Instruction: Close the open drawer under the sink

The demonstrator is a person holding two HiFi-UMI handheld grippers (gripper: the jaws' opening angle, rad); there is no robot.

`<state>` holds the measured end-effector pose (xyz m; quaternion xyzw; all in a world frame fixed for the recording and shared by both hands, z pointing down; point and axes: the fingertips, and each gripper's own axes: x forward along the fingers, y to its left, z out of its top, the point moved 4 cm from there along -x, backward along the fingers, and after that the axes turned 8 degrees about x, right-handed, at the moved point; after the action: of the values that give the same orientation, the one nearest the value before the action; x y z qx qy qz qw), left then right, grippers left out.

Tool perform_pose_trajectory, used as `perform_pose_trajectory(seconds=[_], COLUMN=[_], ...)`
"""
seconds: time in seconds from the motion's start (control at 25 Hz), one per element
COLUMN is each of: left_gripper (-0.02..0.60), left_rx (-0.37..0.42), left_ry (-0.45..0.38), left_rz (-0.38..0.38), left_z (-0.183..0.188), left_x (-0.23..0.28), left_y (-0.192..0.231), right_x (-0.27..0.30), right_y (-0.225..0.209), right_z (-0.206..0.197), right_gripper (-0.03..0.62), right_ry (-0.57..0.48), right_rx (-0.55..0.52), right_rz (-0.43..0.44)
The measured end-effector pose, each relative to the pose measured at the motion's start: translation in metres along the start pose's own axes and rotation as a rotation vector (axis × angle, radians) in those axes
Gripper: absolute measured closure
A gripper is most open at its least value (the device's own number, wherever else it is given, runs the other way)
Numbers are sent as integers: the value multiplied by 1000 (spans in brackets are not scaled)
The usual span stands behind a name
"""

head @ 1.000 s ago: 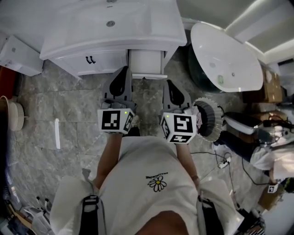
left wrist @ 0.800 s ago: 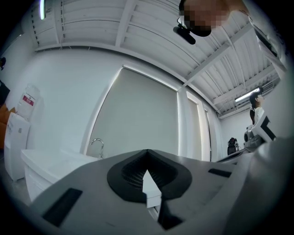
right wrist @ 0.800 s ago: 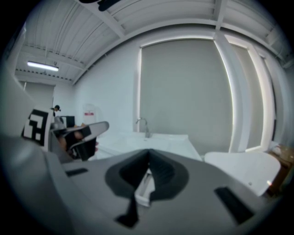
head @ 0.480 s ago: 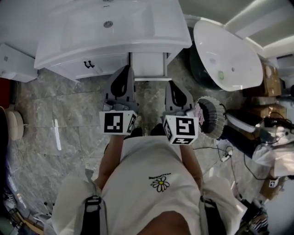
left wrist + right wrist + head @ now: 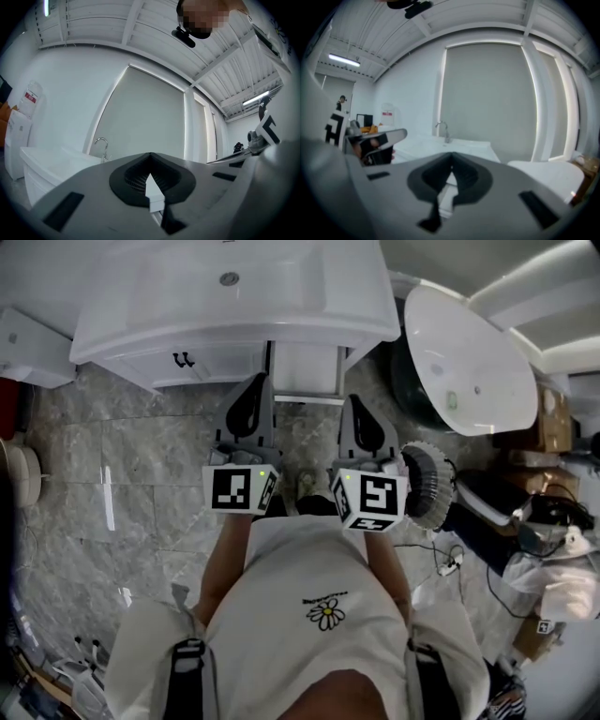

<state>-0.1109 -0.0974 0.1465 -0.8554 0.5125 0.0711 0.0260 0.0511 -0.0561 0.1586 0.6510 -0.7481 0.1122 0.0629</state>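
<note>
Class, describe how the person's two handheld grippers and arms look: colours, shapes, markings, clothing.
Both the left gripper and the right gripper are grey wedge-shaped shells with a black ribbed teardrop hollow. Each carries a white cube printed with black square markers and a green light. The person wears a short-sleeved white T-shirt with a daisy print.

The grey marbled tile floor [image 5: 122, 474] carries a white sink cabinet [image 5: 220, 362] at the top and an oval white bathtub [image 5: 469, 352] to its right. Nearer lie a round ribbed bin [image 5: 439, 491], a power strip [image 5: 450, 568] with its cable, and cardboard boxes [image 5: 553, 418] at the far right.
</note>
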Motion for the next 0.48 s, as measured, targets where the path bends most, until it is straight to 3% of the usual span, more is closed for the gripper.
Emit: perform_pose_trajectory(seconds=[0.48], left_gripper=[561], left_rx=[91], left_ry=[-1], left_rz=[30], left_z=[0], left_x=[14], left_y=[1], right_x=[13], right_y=[-24], right_z=[8], right_gripper=[566], right_ry=[-69], right_rx=[25], right_rz=[24])
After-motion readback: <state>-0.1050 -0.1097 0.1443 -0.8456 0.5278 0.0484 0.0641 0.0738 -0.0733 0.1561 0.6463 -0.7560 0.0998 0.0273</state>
